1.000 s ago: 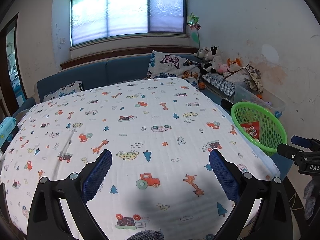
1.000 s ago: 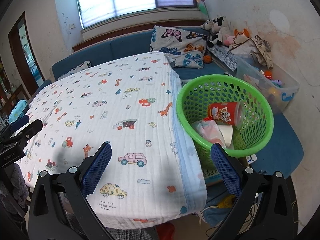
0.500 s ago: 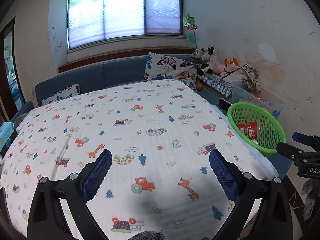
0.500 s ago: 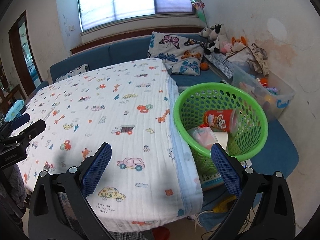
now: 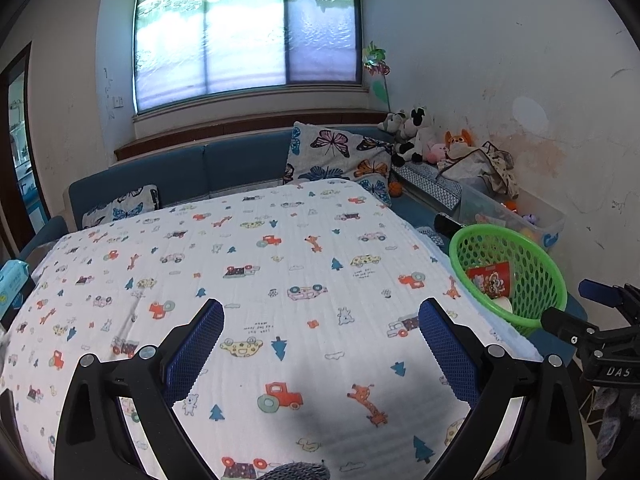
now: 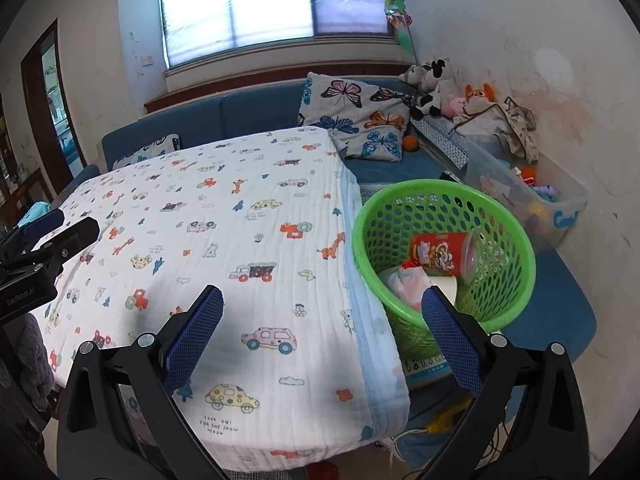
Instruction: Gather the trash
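Patterned tablecloth (image 6: 240,240), green basket (image 6: 500,216) beyond right gripper (image 6: 322,316), spread empty

So we've got a table (image 5: 512,344) fully draped in a white quilted blanket (image 5: 280,280) printed with little cars, tractors, giraffes and trees, with a pale blue border (image 6: 372,320) hanging over the right edge. From both wrist views we can't spot anything lying on the blanket itself, just some soft shadow near the front. At the far left edge there's a light blue wipes pack (image 5: 12,284), though we can't tell if it actually sits on the table
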Motion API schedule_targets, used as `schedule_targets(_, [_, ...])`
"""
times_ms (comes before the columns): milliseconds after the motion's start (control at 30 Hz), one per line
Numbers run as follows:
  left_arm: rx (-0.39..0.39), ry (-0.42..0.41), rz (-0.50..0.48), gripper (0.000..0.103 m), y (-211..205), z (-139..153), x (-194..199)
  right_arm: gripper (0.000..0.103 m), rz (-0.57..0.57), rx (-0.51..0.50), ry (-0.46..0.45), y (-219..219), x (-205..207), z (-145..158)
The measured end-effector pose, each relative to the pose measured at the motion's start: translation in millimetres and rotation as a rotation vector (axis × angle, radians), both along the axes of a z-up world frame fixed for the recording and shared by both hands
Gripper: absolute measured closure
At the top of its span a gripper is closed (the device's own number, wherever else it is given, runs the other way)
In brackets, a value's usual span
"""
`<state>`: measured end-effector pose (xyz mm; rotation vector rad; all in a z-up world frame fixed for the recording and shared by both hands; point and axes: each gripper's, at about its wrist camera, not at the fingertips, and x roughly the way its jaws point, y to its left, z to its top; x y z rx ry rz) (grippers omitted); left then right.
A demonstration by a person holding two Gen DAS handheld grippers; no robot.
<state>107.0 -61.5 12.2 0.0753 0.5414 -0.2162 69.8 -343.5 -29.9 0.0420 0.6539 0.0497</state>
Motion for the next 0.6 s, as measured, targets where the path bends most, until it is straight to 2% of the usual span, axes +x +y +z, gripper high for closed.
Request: schedule_targets(600, [0.003, -0.014, 0.002, 0.008, -4.1, 5.8, -0.6, 0.004, -0.004, -0.008, -0.011, 0.9, -1.3, 2.7])
